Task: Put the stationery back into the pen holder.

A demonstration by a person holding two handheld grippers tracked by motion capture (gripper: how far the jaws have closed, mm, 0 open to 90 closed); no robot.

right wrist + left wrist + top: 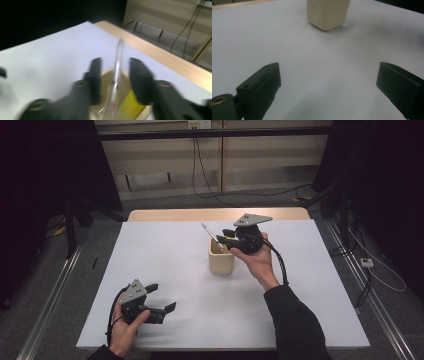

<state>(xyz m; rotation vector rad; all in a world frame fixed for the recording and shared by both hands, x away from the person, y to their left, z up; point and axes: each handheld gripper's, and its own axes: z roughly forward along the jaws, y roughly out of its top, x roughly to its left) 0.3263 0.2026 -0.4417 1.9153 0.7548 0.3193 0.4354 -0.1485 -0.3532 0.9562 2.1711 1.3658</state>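
1. The cup (pixel 221 258) stands near the middle of the white table (pixel 165 255), a clear pen (pixel 212 236) leaning out of it toward 11 o'clock.
2. The right gripper (pixel 226 240) hovers at the cup's rim, jaws parted either side of the pen, not pinching it.
3. The left gripper (pixel 161 297) sits at 7 o'clock, well apart, jaws spread wide and holding nothing.

A white table (pixel 165 270) stands on grey carpet (pixel 165 202). Beyond the table, a beige wall (pixel 165 165) with black cables (pixel 200 170); dark curtains (pixel 45 165) flank it.
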